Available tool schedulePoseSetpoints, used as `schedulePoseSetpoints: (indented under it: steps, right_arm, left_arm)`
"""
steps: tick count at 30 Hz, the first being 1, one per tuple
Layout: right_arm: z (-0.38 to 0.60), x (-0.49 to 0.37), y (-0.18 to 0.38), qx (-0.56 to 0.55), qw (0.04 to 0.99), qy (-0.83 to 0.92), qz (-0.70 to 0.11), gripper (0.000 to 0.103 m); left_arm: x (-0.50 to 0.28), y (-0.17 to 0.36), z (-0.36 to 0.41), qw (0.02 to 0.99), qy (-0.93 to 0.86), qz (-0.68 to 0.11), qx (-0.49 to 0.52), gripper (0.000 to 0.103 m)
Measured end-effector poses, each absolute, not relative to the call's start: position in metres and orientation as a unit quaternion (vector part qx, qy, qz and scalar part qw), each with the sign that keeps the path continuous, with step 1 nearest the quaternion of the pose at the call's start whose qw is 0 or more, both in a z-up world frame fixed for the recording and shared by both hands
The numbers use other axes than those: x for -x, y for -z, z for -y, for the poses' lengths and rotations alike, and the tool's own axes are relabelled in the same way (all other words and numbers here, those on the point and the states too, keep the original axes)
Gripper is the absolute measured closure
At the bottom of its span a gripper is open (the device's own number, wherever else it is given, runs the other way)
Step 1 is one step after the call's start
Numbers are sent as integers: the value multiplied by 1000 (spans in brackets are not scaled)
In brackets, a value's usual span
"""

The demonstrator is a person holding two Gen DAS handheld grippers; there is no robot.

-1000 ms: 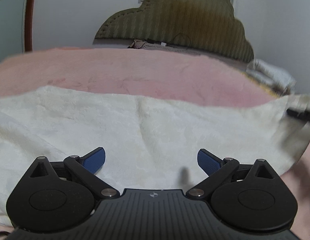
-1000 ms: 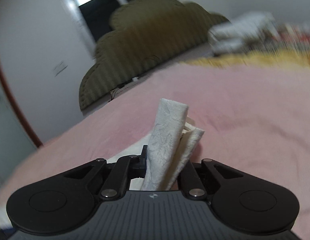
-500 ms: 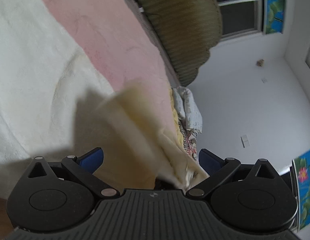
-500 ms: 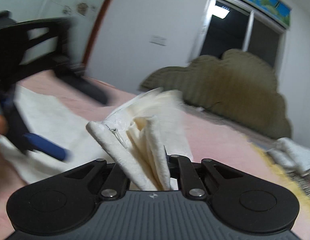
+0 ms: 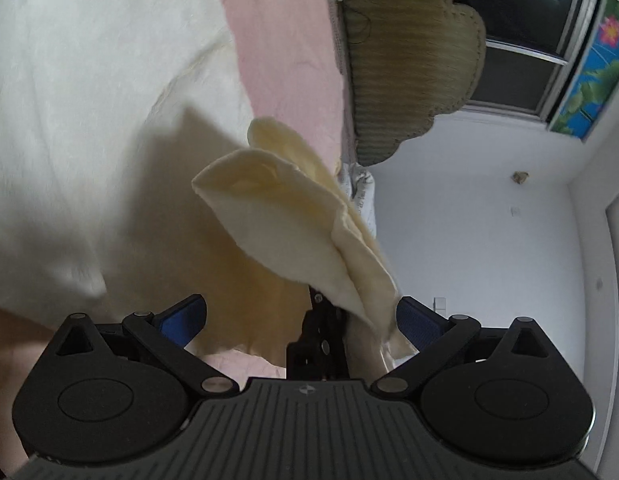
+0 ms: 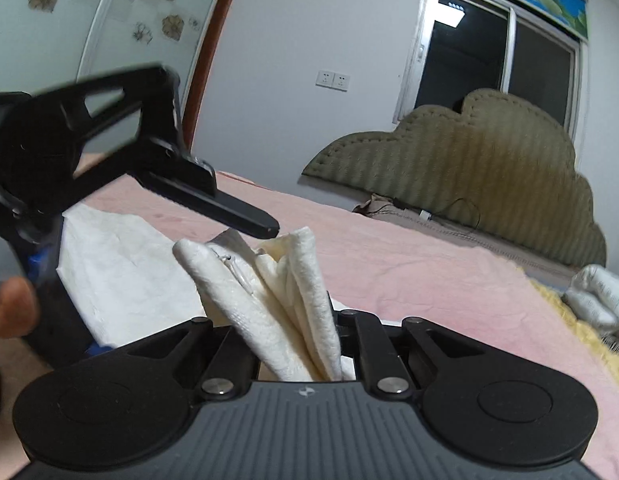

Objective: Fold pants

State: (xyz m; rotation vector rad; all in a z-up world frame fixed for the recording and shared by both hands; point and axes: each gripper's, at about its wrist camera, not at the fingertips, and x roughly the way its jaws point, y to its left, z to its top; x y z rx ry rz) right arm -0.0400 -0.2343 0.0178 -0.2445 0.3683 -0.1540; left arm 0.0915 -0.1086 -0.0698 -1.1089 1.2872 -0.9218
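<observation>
The cream-white pants (image 5: 89,92) lie spread on the pink bed. My right gripper (image 6: 297,344) is shut on a bunched corner of the pants (image 6: 277,292), which stands up between its fingers. In the left wrist view that lifted corner (image 5: 293,220) hangs between my left gripper's blue pads (image 5: 181,316), with the right gripper's black fingers below it. My left gripper (image 5: 301,316) is open around the corner without pinching it. It also shows in the right wrist view (image 6: 169,184), one black finger reaching over the bunched cloth.
The pink bedspread (image 6: 429,272) covers the bed. An olive padded headboard (image 6: 469,168) stands at the far end below a dark window (image 6: 489,60). A bundle of white cloth (image 6: 601,296) lies at the bed's right edge on a yellow cover.
My right gripper carried the pants corner up and leftward to my left gripper. My left gripper rolled onto its side, lifted off the flat cloth and now straddles the raised corner, still open.
</observation>
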Motion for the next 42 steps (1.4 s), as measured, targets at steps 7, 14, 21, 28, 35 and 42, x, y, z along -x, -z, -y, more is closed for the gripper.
schedulePoseSetpoints:
  steps: [7,14,21,28,35,42]
  right_arm:
    - [225,47,-6,191,960,41,-199,93]
    - [221,45,-7,201,960,26,-194,93]
    - [205,28,-12,214,959,5,-184,93]
    - [160,-14,-9,219,957,-50,-182,93]
    - [131,-57,32,255,924,-72,-274,89]
    - [139,-35,26,239,935,-53,-257,50]
  left_arm:
    - [-117,72,105,604,326,-539,489,4]
    - [-139,68,100,610,338,-550,460,73]
    - [-157,8,89,731,361,-484,318,97]
    - [-157,-36,78,847,300,-419,130,96]
    - [-163,-2,73,864,204,-459,4,60]
    - [-119,-23,18,919,113,-364,-94,23]
